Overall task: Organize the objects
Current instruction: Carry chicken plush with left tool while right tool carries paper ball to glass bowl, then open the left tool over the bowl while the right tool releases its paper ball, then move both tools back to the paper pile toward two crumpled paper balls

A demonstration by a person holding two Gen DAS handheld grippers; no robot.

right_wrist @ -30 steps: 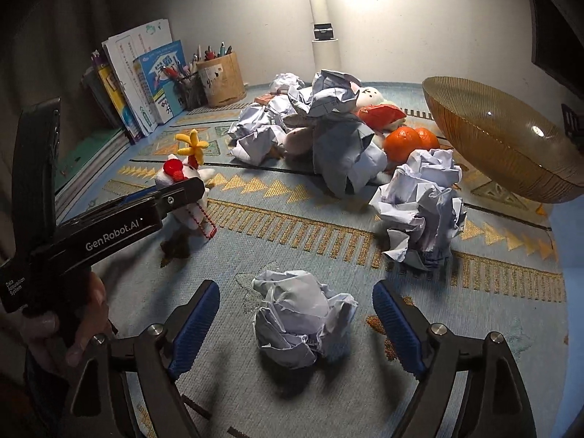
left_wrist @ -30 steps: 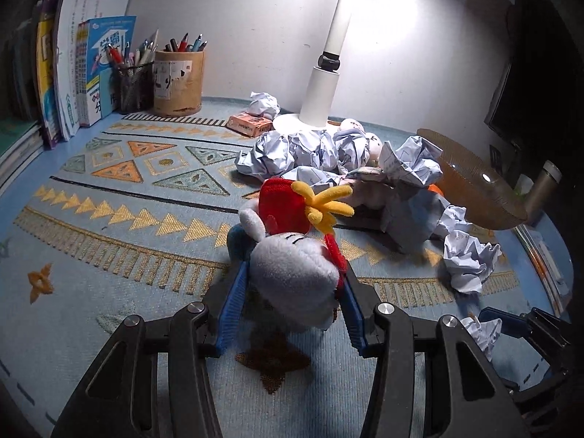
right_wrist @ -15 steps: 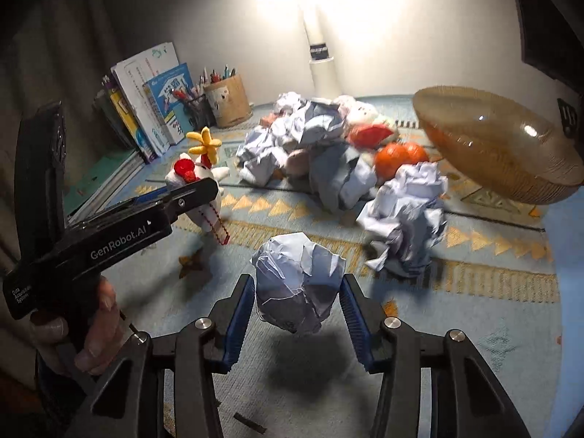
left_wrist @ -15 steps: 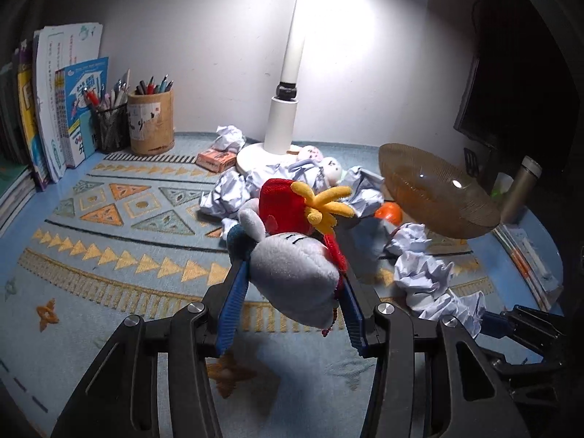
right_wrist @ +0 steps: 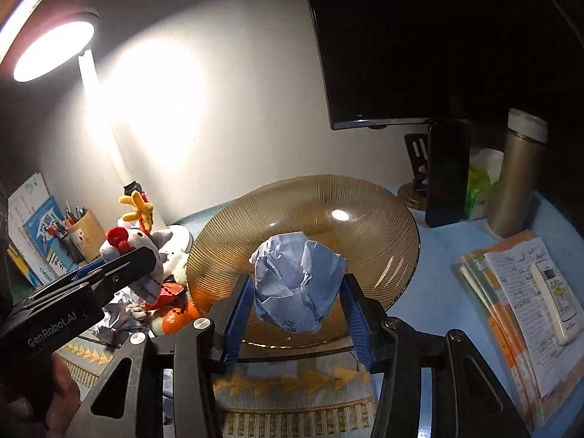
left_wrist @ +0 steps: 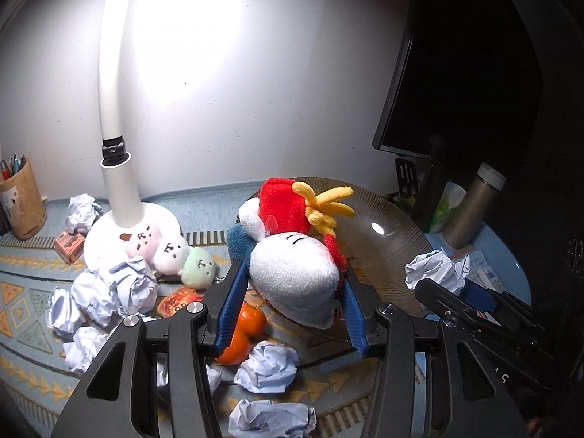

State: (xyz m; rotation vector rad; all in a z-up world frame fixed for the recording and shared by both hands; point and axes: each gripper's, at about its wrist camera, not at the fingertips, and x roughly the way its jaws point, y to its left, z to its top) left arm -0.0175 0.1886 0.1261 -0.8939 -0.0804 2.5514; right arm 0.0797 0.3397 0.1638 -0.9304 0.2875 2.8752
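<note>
My left gripper (left_wrist: 290, 310) is shut on a plush chicken toy (left_wrist: 292, 266) with a white body, red comb and yellow tuft, held in the air before the amber glass bowl (left_wrist: 394, 241). My right gripper (right_wrist: 299, 314) is shut on a crumpled paper ball (right_wrist: 297, 284) and holds it over the amber bowl (right_wrist: 365, 219). The left gripper with the plush toy (right_wrist: 138, 255) also shows at the left of the right wrist view. Several paper balls (left_wrist: 109, 288), small plush dolls (left_wrist: 171, 255) and oranges (left_wrist: 242, 332) lie on the patterned mat.
A white desk lamp (left_wrist: 120, 168) stands at the back left beside a pen cup (left_wrist: 22, 204). A dark monitor (right_wrist: 419, 43), a phone on a stand (right_wrist: 447, 175), a steel bottle (right_wrist: 518, 175), papers and a remote (right_wrist: 554, 292) are at the right.
Both grippers have risen and swung right toward the amber bowl, each keeping its load. The paper ball now hangs over the bowl and the plush toy is nearer the bowl.
</note>
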